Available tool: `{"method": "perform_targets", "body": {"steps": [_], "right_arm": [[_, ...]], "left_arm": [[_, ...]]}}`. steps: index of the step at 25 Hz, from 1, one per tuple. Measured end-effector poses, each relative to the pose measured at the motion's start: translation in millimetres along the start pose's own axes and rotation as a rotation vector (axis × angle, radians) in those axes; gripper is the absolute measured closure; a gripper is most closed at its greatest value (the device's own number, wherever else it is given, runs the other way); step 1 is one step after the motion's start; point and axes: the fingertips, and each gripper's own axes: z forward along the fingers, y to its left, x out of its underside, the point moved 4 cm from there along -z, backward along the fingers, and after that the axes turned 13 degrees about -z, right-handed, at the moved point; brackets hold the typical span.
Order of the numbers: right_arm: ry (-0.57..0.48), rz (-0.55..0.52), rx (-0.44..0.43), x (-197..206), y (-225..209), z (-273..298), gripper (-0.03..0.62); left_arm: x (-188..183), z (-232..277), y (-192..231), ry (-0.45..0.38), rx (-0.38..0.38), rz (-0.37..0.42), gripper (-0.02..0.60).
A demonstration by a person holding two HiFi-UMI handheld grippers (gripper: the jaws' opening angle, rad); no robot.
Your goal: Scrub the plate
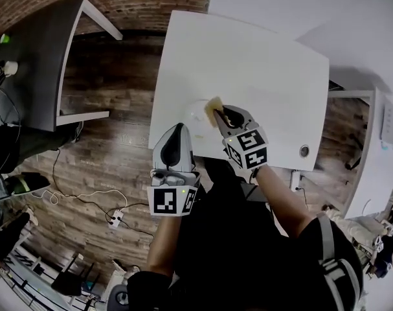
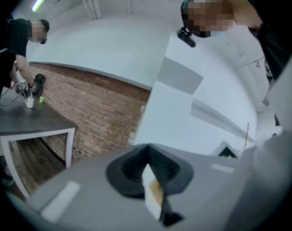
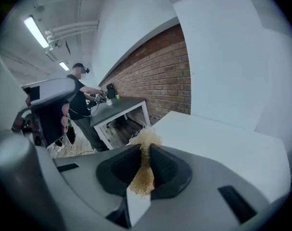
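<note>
A white plate (image 1: 197, 113) lies near the front left edge of the white table (image 1: 261, 70), hard to make out against it. My left gripper (image 1: 178, 129) reaches its near rim from below. In the left gripper view the jaws are shut on a thin white edge with a tan smear (image 2: 151, 189), which looks like the plate's rim. My right gripper (image 1: 221, 114) is over the plate's right part, shut on a yellow fibrous scrubber (image 1: 213, 103). That scrubber (image 3: 145, 165) sticks out between the closed jaws in the right gripper view.
A dark grey table (image 1: 34, 57) stands to the left over wooden floor, with cables and a power strip (image 1: 115, 219) below. The white table has a cable hole (image 1: 304, 151) near its front right corner. A white cabinet (image 1: 377, 148) is at the right. Another person (image 3: 81, 97) works at the dark table.
</note>
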Motion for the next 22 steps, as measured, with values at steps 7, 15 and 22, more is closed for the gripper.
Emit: {"method": "perform_targets", "body": {"steps": [7,15,22], "right_arm": [[-0.184,-0.009,0.043,-50.8,-10.6,-37.6,0.543],[-0.334,-0.018,0.078,-77.5,-1.8,-89.7,0.543],[-0.412,-0.021,0.103,-72.5,19.3,-109.4,0.543]], "left_arm": [[-24.3,8.1,-17.8,-0.044,0.025,0.051,0.578],[-40.2,-6.0,-36.3,-0.059,0.032,0.078,0.578],[-34.1,-17.5,-40.0,-0.05,0.037,0.077,0.578]]}}
